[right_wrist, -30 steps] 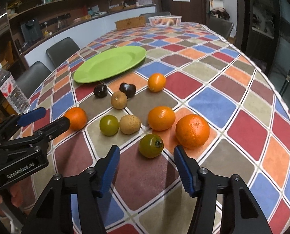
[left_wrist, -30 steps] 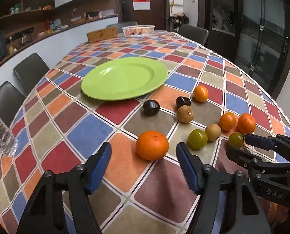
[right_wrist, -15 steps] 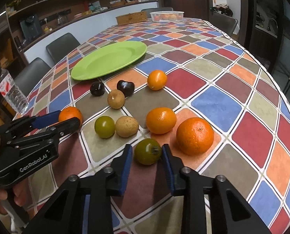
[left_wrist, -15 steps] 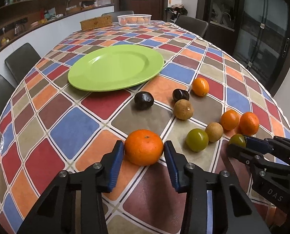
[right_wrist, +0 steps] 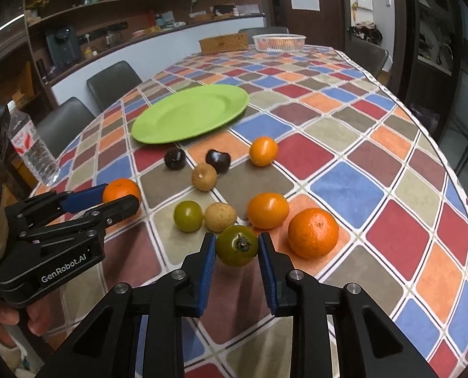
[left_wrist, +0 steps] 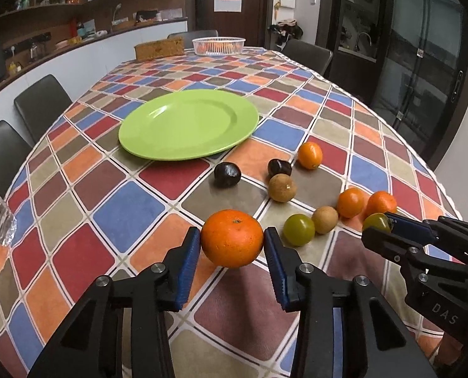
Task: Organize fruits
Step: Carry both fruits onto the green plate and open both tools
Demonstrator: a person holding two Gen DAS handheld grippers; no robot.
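Now the left gripper [left_wrist: 231, 243] pinches a big orange [left_wrist: 231, 242], its blue pads pressed on both sides, near the tabletop's [left_wrist: 133, 201] near edge. Beside it, the right gripper [right_wrist: 237, 249] pinches a green tomato [right_wrist: 237, 245] the same way, stem end facing the camera; whether either fruit is clear of the cloth cannot be told.

Just beyond the tomato lie a second green tomato [right_wrist: 188, 215] and a tan round fruit [right_wrist: 220, 216], touching or nearly so. To their right sit a mid-sized orange [right_wrist: 267, 210] and a larger orange [right_wrist: 313, 232], close together and just right of the right gripper. Farther in lie another tan fruit [right_wrist: 204, 176], two dark plums [right_wrist: 174, 158] [right_wrist: 218, 161] and a small orange [right_wrist: 263, 151], strung in a loose row short of the plate.

A green plate [left_wrist: 188, 125] lies flat toward the middle of the tabletop, nothing on it, well apart from both held fruits. A checked cloth covers the tabletop. At its left edge stands a clear water bottle [right_wrist: 32, 148]. At the far edge sit a white basket [left_wrist: 219, 45] and a brown box [left_wrist: 159, 48]. Dark chairs [left_wrist: 42, 104] line the left side.

A hand [right_wrist: 10, 321] grips the left gripper's handle at the lower left of the right wrist view.
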